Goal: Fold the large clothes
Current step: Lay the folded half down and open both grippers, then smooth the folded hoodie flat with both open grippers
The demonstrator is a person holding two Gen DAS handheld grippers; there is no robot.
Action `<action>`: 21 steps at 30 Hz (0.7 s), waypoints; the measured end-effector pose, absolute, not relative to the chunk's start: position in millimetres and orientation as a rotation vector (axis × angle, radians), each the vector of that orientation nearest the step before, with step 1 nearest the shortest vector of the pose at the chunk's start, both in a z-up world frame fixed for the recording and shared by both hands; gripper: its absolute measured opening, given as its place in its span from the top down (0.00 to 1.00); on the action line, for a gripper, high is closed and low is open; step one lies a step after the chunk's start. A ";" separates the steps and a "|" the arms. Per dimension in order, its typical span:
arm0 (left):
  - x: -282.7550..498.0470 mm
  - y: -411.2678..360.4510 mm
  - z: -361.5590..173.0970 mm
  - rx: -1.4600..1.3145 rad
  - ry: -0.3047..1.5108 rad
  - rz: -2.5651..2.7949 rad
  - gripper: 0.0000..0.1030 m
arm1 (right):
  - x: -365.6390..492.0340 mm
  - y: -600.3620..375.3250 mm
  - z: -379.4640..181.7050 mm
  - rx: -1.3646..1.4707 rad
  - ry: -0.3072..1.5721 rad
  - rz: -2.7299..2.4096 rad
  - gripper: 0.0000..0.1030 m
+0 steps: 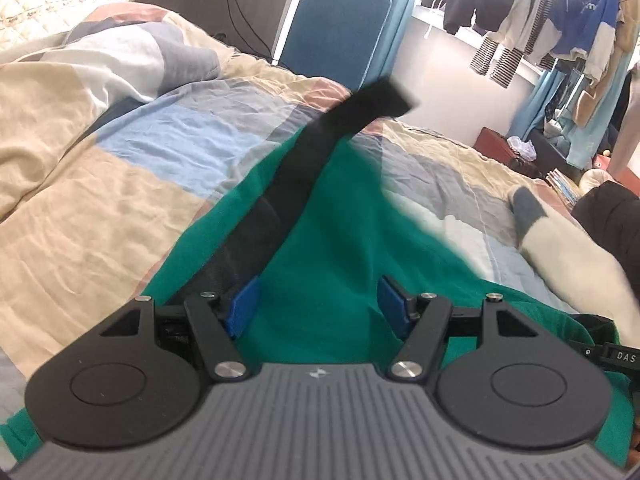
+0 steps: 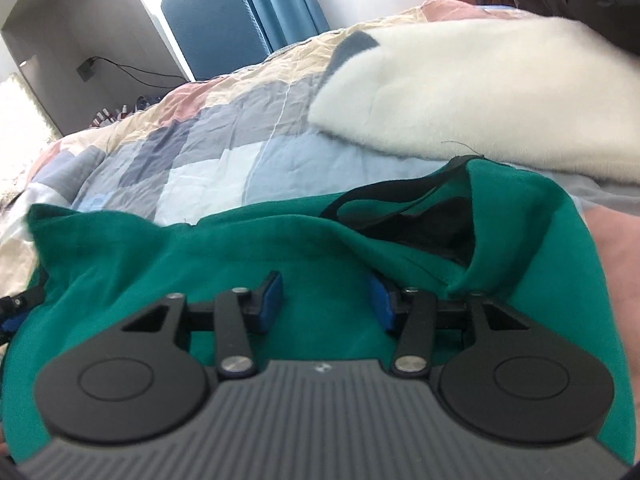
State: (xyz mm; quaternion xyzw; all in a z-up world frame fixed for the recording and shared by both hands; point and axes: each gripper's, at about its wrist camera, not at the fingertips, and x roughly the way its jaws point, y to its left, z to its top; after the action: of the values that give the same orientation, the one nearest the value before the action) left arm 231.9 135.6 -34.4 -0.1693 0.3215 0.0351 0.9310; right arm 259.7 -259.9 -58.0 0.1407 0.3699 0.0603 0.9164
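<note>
A green garment (image 1: pixel 332 216) with black trim lies on the patchwork bed. A black strap (image 1: pixel 304 168) runs up its middle, and its far end looks blurred. My left gripper (image 1: pixel 318 300) hovers low over the garment, jaws wide, with flat green cloth between the blue pads (image 1: pixel 244 304). In the right wrist view the same green garment (image 2: pixel 240 248) shows a black-lined opening (image 2: pixel 424 224). My right gripper (image 2: pixel 326 300) sits just over the cloth, jaws narrower but still apart. Its right pad (image 2: pixel 380 300) is against a fold, and nothing looks pinched.
A patchwork quilt (image 1: pixel 120 184) covers the bed. A white fluffy garment (image 2: pixel 480 92) with a grey patch lies just beyond the green one. A blue padded board (image 1: pixel 336 24) leans at the far side, clothes hang on a rack (image 1: pixel 560 20), and a person's bare skin (image 2: pixel 612 264) shows at the right edge.
</note>
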 end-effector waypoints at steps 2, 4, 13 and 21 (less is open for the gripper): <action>224.7 133.1 -28.7 -0.358 0.650 0.045 0.32 | 253.1 -259.2 -54.2 0.284 0.739 0.119 0.50; 214.2 126.6 -22.3 -0.355 0.637 0.013 0.32 | 244.7 -256.0 -48.1 0.265 0.716 0.117 0.50; 165.9 89.9 -0.5 -0.277 0.579 -0.112 0.32 | 187.0 -228.7 -21.0 0.175 0.621 0.203 0.50; 148.4 70.2 -2.3 -0.201 0.601 -0.162 0.32 | 146.0 -205.5 -6.7 0.166 0.565 0.310 0.50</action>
State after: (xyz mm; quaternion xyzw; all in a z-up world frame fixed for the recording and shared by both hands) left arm 148.4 70.2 -2.3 -0.0985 0.2953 -0.0798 0.9470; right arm 146.0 -205.5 -6.7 0.0816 0.2774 0.1521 0.9451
